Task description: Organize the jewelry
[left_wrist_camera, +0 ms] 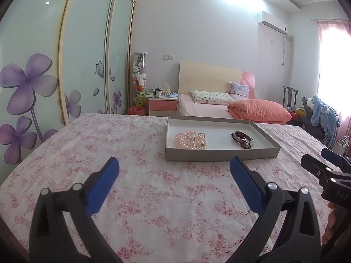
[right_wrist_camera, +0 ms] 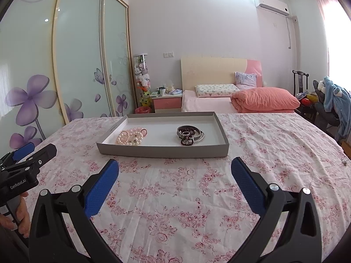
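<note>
A wide stretch of the floral tablecloth (right_wrist_camera: 175, 197) is lying bare between both wide-open grippers and the grey tray (right_wrist_camera: 162, 151), leaving an open approach from the front. The tray's low walls are rimming the pearl strands (right_wrist_camera: 129, 137) and the dark bracelet pile (right_wrist_camera: 189, 134) (a bare strip of tray floor is separating the two heaps), so entry is standing open from above. The left gripper (right_wrist_camera: 33, 151) is hovering at the tray's left, well apart from it.
</note>
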A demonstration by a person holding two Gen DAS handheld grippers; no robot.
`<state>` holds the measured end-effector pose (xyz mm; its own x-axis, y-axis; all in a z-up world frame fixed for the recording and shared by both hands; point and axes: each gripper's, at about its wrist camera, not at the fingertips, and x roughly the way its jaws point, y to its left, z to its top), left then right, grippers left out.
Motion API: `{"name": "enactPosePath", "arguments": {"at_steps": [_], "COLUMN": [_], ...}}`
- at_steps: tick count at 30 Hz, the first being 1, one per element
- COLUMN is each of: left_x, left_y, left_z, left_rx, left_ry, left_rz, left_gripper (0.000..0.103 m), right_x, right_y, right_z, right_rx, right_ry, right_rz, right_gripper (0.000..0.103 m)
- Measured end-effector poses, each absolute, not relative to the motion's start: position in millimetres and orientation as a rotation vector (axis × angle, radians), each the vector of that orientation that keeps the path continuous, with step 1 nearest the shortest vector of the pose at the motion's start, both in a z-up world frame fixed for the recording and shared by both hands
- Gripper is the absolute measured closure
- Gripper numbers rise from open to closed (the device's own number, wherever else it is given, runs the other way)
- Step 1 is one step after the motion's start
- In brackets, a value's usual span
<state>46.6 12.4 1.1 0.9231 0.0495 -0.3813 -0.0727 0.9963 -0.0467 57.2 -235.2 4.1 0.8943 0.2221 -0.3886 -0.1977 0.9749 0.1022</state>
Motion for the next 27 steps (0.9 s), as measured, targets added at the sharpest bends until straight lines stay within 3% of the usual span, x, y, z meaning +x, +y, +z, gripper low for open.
{"name": "enactPosePath", "arguments": {"at_steps": [27], "left_x": [49.9], "left_y": [13.7], "left_z": [-0.1], "left_rx": [-0.051], "left_ry": [0.394], "left_rz": [0.065], "left_gripper": [0.004], "right_x": [61.3], "right_y": [-237.5], "right_z": [5.5], "right_rx": [0.065], "right_ry": [0.415], "right_rz": [0.211], "right_gripper": [0.002]}}
